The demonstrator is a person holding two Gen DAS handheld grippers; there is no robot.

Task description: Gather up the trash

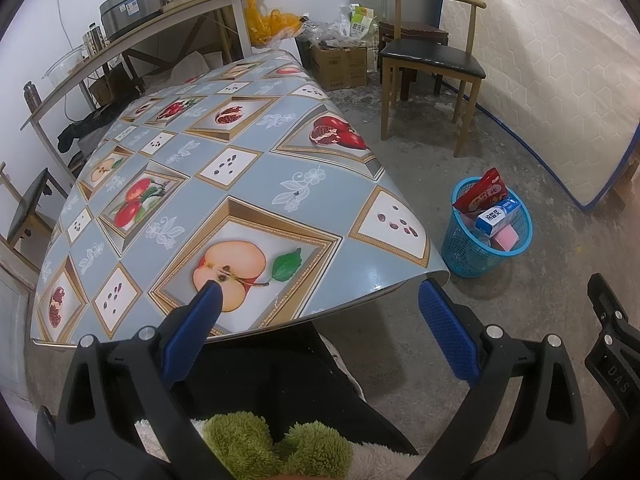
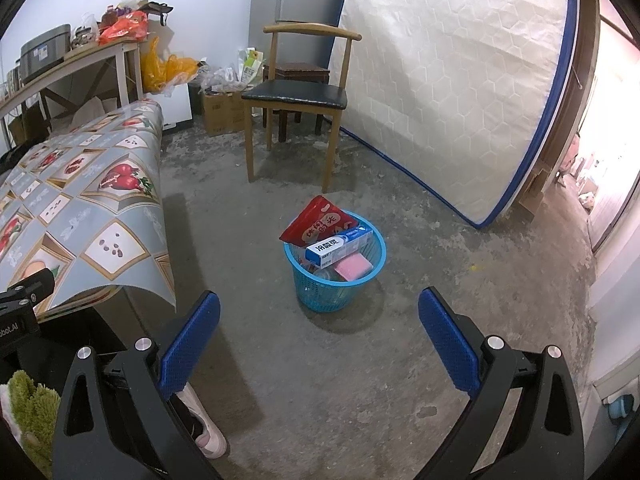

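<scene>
Right wrist view, floor: bare grey concrete floor (image 2: 360,360) takes up most of the picture, with open room on all sides of the bin.
Mattress: a white quilted mattress (image 2: 460,100) with blue edging leans upright along the far right, its lower edge resting on the floor.
Table: a table covered by a fruit-patterned cloth (image 1: 208,168) fills the left wrist view; its right edge hangs over the floor, and the near corner of the cloth curls downward.
Side bench: a long wooden bench (image 1: 132,36) stands behind the table against the wall, loaded with a metal cooker, jars and an orange bag.
Chair: a wooden chair (image 2: 296,96) with a black seat stands beyond the bin, well apart from it, with a dark stool tucked under it.
Boxes: cardboard boxes (image 1: 340,64) and plastic bags crowd the far corner.
Bin: a blue mesh wastebasket (image 2: 336,276) stands on the floor, right of the table corner and clear of it.
Trash: a red snack packet (image 2: 316,224), a blue and white toothpaste box (image 2: 340,246) and a pink block (image 2: 354,268) sit in the bin, the packet and box poking above the rim.
Left gripper (image 1: 320,308): blue fingers spread wide, holding nothing, over the table's near edge.
Right gripper (image 2: 320,320): fingers spread wide, empty, aimed at the bin.
Person: dark trousers, a fuzzy green and white sleeve and a pale shoe (image 2: 208,436) show low in the frames.
</scene>
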